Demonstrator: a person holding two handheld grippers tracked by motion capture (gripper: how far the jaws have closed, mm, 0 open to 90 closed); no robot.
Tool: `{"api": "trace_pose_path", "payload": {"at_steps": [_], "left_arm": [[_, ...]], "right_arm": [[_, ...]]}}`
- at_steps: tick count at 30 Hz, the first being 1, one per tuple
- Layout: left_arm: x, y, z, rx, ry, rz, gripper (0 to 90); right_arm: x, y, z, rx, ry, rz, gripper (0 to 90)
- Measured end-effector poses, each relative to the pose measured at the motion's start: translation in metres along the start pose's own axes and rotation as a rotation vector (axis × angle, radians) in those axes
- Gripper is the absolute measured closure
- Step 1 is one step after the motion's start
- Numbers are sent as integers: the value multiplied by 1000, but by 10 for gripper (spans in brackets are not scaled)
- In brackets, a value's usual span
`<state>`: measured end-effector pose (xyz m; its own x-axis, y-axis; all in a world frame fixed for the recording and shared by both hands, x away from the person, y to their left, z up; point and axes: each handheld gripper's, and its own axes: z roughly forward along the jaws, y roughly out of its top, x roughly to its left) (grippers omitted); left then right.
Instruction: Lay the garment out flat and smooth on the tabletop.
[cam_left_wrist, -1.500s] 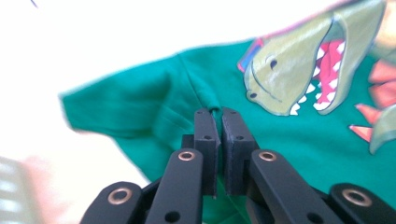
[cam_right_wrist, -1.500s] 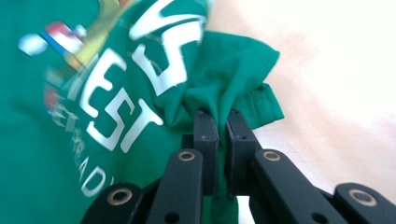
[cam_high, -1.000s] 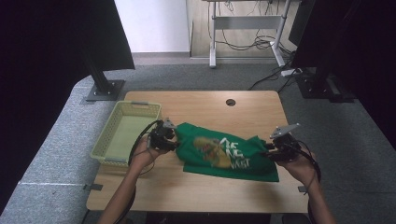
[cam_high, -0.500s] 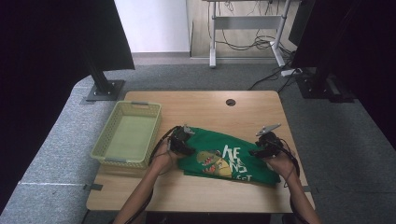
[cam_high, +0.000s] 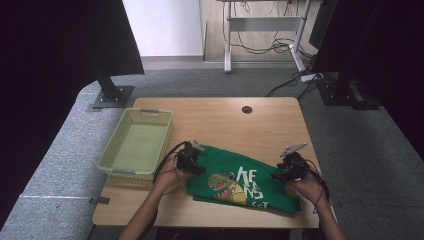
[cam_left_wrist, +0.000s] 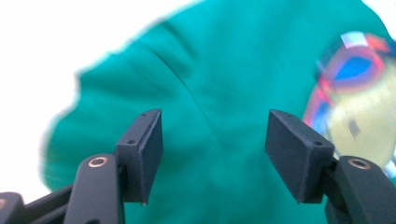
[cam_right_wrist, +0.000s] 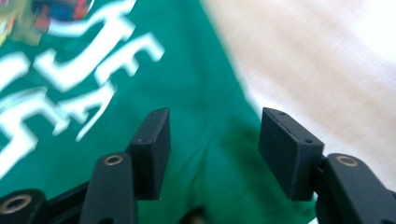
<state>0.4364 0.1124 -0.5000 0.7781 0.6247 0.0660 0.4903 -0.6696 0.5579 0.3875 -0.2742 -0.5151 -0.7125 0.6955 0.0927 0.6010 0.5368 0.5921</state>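
Observation:
A green T-shirt (cam_high: 235, 172) with a dinosaur print and white letters lies flat on the wooden table (cam_high: 225, 125), near its front edge. My left gripper (cam_high: 196, 167) hangs over the shirt's left edge. In the left gripper view the gripper (cam_left_wrist: 215, 154) is open, with the green cloth (cam_left_wrist: 224, 70) beneath it and nothing pinched. My right gripper (cam_high: 280, 175) is at the shirt's right edge. It (cam_right_wrist: 215, 154) is open above the cloth (cam_right_wrist: 187, 93), beside the white letters (cam_right_wrist: 70, 70). Both grippers' jaws have just been opening, with nothing between them.
A pale green basket (cam_high: 142, 111) stands at the table's left side with nothing in it. A round cable hole (cam_high: 247, 109) sits near the far edge. Bare wood (cam_right_wrist: 327, 70) lies right of the shirt. Black stands and a desk frame are on the floor beyond.
Both hands have come down and toward the front edge, a little closer together. The shirt now lies nearer the front edge than a second ago.

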Motion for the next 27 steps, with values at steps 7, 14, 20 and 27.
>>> {"api": "trace_pose_path", "payload": {"at_steps": [7,14,20,27], "left_arm": [[21,11,22,-21,80,10,301],[31,4,39,-14,4,-25,507],[17,13,0,-136,33,60,832],[1,48,-86,-507,241,83,669]], "right_arm": [[-3,23,31,13,-3,-64,392],[3,26,42,39,48,-64,768],[18,38,13,-20,-14,-106,831],[43,68,-78,-313,-227,-183,786]]}}
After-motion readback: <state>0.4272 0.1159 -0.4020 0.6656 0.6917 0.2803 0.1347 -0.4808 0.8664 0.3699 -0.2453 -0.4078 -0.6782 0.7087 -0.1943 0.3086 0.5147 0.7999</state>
